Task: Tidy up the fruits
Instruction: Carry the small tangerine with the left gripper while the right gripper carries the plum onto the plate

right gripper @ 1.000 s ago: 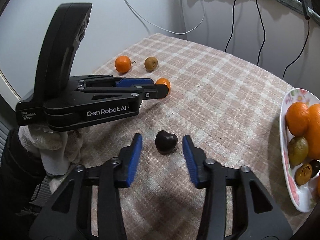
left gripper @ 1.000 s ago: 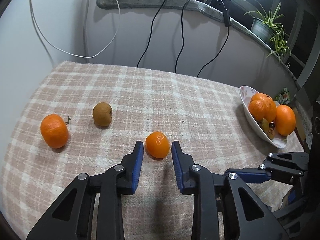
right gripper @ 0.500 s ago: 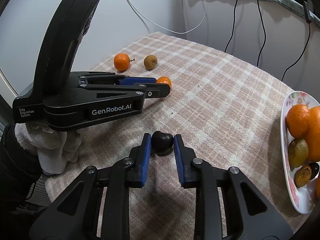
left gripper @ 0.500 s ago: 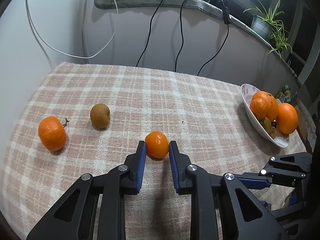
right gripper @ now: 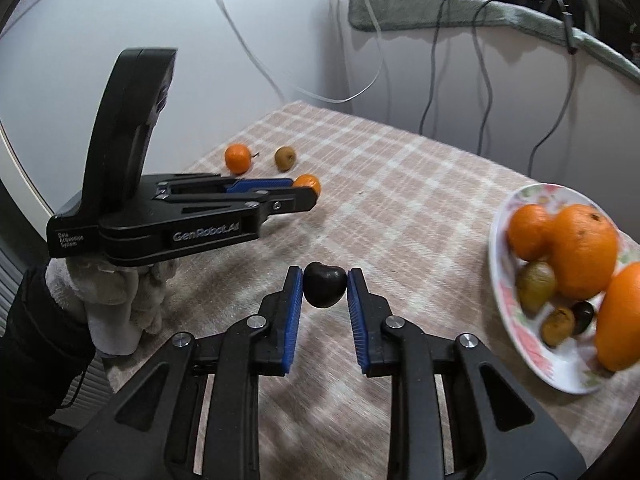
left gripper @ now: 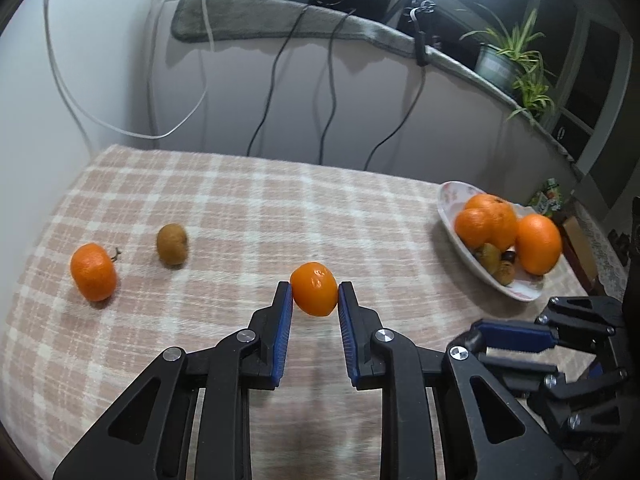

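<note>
Both grippers pinch fruit: left gripper (left gripper: 313, 294) a small orange (left gripper: 314, 289), right gripper (right gripper: 325, 286) a dark fruit (right gripper: 324, 284); carry gently to the plate (right gripper: 520, 328).

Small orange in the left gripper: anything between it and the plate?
Nothing visible does. The small orange sits in the left gripper, and only bare plaid cloth lies between it and the plate.
</note>
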### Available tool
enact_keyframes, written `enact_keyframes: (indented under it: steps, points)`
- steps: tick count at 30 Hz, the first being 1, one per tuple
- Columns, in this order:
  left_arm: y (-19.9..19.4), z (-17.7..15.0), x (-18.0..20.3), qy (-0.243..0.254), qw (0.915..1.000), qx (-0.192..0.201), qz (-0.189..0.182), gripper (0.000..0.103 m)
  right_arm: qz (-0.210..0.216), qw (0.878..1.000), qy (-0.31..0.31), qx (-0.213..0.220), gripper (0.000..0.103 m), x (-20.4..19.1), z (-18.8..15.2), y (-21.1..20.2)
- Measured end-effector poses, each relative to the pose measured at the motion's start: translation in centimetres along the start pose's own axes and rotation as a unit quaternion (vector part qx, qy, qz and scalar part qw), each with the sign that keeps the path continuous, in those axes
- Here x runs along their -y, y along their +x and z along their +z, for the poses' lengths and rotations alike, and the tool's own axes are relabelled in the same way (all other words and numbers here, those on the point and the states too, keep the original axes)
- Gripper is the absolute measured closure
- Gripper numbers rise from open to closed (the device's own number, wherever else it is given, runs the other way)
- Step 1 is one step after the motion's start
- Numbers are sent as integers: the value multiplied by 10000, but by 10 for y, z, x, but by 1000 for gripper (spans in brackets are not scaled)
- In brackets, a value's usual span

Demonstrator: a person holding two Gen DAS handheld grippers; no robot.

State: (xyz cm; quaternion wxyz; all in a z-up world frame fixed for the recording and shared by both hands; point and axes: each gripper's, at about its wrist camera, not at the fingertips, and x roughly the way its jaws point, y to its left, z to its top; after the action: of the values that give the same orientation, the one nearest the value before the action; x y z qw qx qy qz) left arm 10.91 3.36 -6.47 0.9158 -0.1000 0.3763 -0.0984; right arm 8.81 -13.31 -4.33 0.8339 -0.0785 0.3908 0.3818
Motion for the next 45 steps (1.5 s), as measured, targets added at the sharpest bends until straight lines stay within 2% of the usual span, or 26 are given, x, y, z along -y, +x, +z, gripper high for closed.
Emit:
enact_keyframes:
  steps: [10, 17, 20, 31, 45]
  points:
    - [-2, 1, 43, 274, 9989, 36, -386, 82, -516, 9959, 609, 435, 79, 50, -21, -52]
    - [7, 4, 78, 457, 9966, -11, -688, 82, -846, 9906, 917, 563, 79, 84, -32, -74]
    - [12, 5, 92, 534, 9954, -40, -793, 82, -1012, 9888, 910, 607, 79, 88, -33, -75]
    - [31, 13, 127, 746, 9921, -148, -1001, 82, -1219, 9887, 660, 566, 79, 86, -33, -69]
    - [43, 15, 136, 816, 9916, -214, -977, 81, -1307, 9882, 597, 534, 79, 93, -33, -65]
